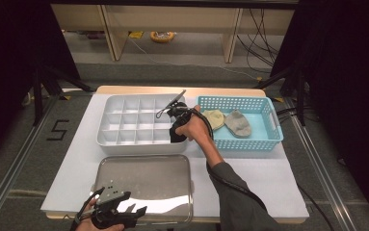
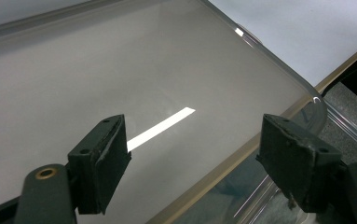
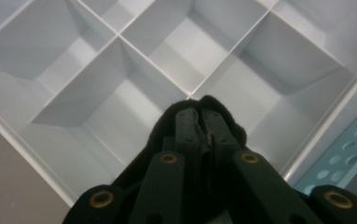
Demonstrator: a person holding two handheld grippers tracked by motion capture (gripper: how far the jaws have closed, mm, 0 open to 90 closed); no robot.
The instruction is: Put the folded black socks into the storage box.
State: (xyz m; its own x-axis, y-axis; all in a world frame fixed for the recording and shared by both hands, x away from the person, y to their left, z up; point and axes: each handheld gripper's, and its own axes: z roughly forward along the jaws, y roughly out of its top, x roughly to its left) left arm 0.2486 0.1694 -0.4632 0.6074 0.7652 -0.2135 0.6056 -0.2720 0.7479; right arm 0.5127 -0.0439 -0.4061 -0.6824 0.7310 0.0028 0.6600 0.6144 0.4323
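Note:
My right gripper (image 1: 177, 123) is shut on a black sock (image 1: 176, 135) and holds it over the near right corner of the white compartment box (image 1: 138, 145). In the right gripper view the jaws (image 3: 199, 116) are pressed together, the black sock (image 3: 159, 129) bunches around them, and bare compartments of the box (image 3: 120, 39) lie below. My left gripper (image 1: 135, 212) stands open over the near edge of the shiny metal tray (image 1: 143, 178). In the left gripper view its jaws (image 2: 199, 154) are wide apart above the tray (image 2: 120, 70) with nothing between them.
A blue perforated basket (image 1: 242, 142) stands right of the box and holds a pale yellow sock (image 1: 214, 118) and a grey sock (image 1: 238, 123). Its wall (image 3: 348, 154) shows beside the box. A white mat (image 1: 269, 178) covers the table. Shelving stands beyond the table.

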